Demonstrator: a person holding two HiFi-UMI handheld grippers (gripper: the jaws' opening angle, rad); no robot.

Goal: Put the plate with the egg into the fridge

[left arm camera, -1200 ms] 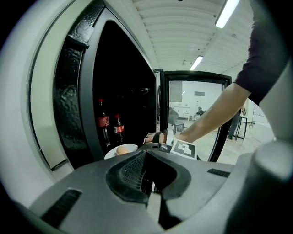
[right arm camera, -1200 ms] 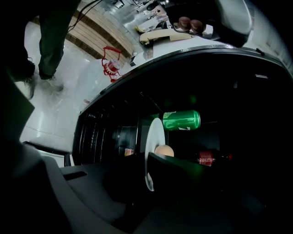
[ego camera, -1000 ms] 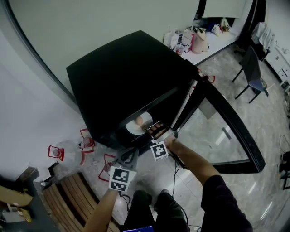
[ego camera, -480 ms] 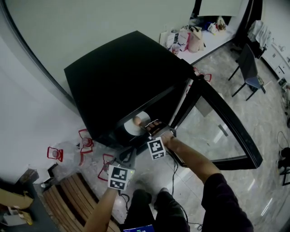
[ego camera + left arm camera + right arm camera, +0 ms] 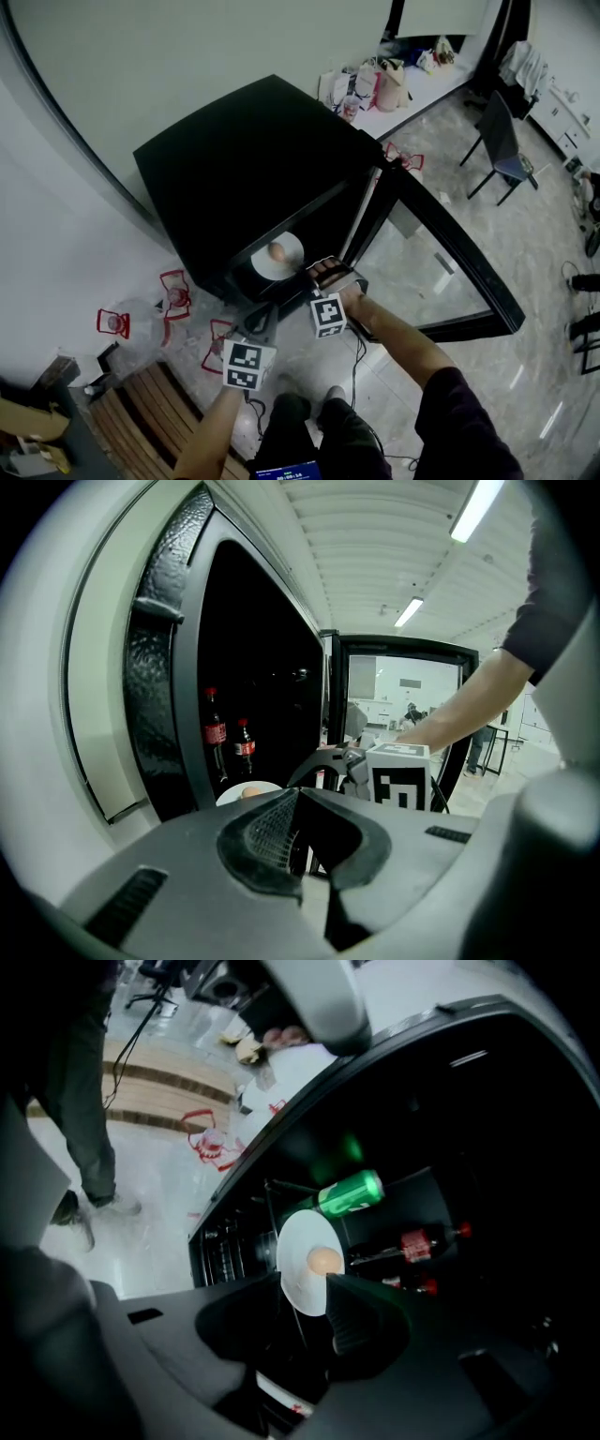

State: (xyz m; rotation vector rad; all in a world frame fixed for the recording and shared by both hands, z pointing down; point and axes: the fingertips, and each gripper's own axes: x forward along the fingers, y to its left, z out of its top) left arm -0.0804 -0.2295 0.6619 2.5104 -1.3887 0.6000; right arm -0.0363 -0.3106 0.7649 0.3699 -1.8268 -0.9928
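Note:
A white plate (image 5: 284,266) with a brown egg (image 5: 277,251) lies on a wire shelf inside the open black fridge (image 5: 253,150). In the right gripper view the plate (image 5: 298,1260) and egg (image 5: 325,1261) sit just beyond the jaws. My right gripper (image 5: 325,273) hovers at the plate's near edge. Its jaws have just been opening and now stand wide, and the pads do not press the plate. My left gripper (image 5: 262,322) hangs lower left of the fridge opening, jaws together and empty. The left gripper view shows the plate (image 5: 234,792) and the right gripper's marker cube (image 5: 401,780).
The glass fridge door (image 5: 441,253) stands swung open to the right. A green can (image 5: 350,1193) and cola bottles (image 5: 427,1239) lie behind the plate. Red wire stands (image 5: 114,321) and a wooden bench (image 5: 141,412) are on the floor at left. A chair (image 5: 502,141) stands far right.
The right gripper has let go of the plate's edge and drawn back and up a little. The plate stays on the shelf. The left gripper has kept still.

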